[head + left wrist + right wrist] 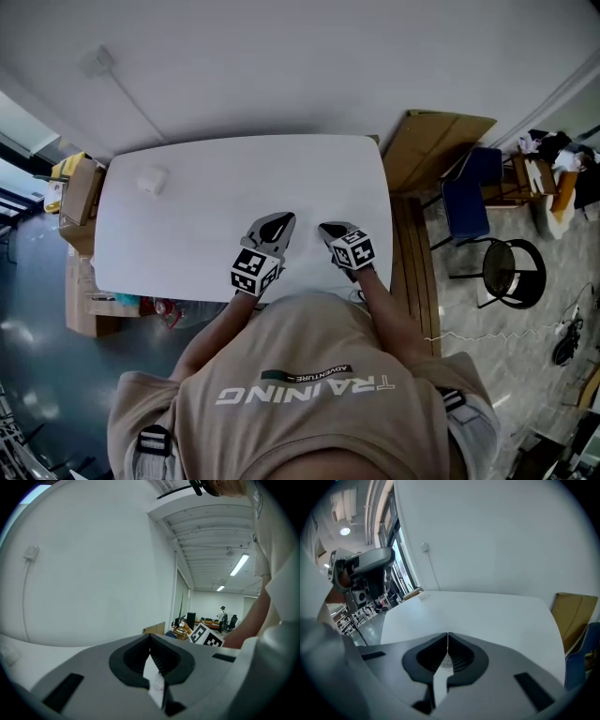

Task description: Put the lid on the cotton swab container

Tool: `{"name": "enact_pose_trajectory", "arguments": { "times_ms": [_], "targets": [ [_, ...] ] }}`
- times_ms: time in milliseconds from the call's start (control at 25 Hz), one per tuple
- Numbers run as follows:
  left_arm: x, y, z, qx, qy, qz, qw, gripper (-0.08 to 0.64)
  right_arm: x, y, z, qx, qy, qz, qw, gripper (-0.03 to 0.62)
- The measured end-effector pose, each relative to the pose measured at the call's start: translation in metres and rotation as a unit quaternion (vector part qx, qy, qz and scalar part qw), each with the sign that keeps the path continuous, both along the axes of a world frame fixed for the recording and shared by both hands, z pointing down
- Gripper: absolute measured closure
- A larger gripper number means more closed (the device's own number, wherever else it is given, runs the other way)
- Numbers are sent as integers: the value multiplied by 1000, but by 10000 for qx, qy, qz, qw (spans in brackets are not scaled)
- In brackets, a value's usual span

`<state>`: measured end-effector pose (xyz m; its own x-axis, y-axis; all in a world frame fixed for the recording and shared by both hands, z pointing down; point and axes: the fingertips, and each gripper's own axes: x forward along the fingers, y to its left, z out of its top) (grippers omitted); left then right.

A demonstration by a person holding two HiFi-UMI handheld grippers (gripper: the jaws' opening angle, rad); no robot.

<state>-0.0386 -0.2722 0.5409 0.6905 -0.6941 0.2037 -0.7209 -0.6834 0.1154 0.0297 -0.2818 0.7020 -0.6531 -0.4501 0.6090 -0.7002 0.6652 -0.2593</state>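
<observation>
Container [152, 179] (far corner) shows from the head — left gripper [150, 640] faces wall [93, 573].

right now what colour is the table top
The table is white, clearest in the head view.

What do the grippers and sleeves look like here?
The left gripper and right gripper have light grey bodies with dark ribbed pads, tapering to a point. Each carries a cube of black-and-white square markers. The person wears a beige short-sleeved T-shirt.
</observation>
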Motion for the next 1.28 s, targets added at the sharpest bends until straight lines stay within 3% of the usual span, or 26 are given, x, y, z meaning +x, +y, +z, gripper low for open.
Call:
{"name": "enact_pose_trajectory", "arguments": {
  "times_ms": [160,400,560,880,1280],
  "targets": [
    [-6,2,1,-32,1,-83,10000,548,2,2,-18,282,-183,-133,9993,572],
    [-7,4,1,-43,-22,-67,10000,548,4,11,-57,1075,61,-534,9927,572],
    [-6,8,-2,-27,51,-24,10000,548,12,19,-93,1482,-111,-492,9877,572],
    [-5,8,-1,3,57,-36,10000,548,27,27,-126,1866,-417,-504,9803,572],
    [-18,4,-16,111,94,-133,9998,548,27,16,-172,2233,-488,-259,9732,574]
  ]
}}
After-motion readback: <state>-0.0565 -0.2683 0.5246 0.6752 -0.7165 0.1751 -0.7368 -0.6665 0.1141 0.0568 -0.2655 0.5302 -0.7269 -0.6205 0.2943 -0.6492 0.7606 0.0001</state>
